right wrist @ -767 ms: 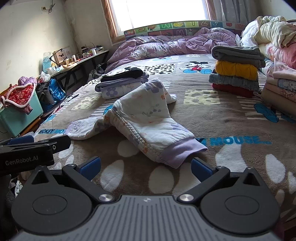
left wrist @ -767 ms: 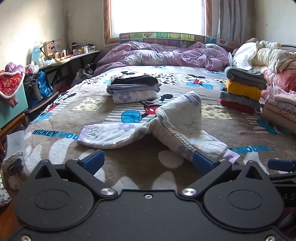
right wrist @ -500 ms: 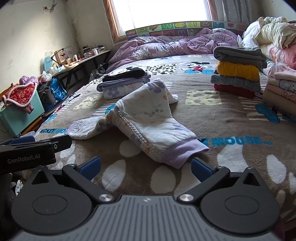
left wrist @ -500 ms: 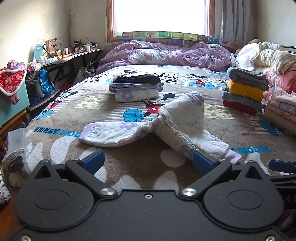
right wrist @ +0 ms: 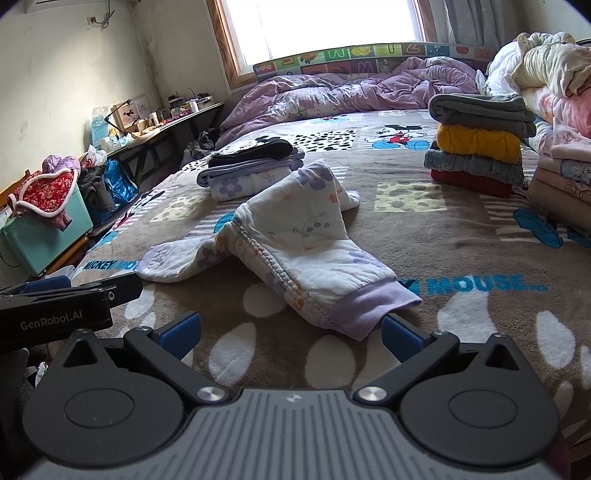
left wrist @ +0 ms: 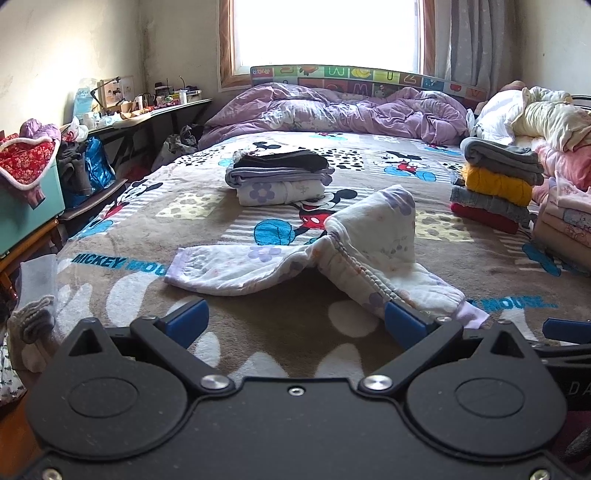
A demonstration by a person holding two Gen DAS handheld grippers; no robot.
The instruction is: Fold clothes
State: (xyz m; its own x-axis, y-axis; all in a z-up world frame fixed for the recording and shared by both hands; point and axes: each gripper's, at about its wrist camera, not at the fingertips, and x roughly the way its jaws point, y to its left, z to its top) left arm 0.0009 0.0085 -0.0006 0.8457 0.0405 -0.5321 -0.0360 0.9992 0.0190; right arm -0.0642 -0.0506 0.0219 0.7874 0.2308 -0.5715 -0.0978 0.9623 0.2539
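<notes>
Pyjama trousers (right wrist: pixel 291 251), white, lilac-cuffed, lie humped on the blanket (right wrist: pixel 424 236); each hand-held gripper (left wrist: pixel 295 319) (right wrist: pixel 291 332) gapes empty.

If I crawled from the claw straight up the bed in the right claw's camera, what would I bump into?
Right claw → floral white pajama pants → small folded pile with a black top layer → rumpled purple quilt → alphabet headboard → window.

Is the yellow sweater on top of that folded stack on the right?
No, the yellow sweater lies second from the top, under a folded grey garment.
</notes>
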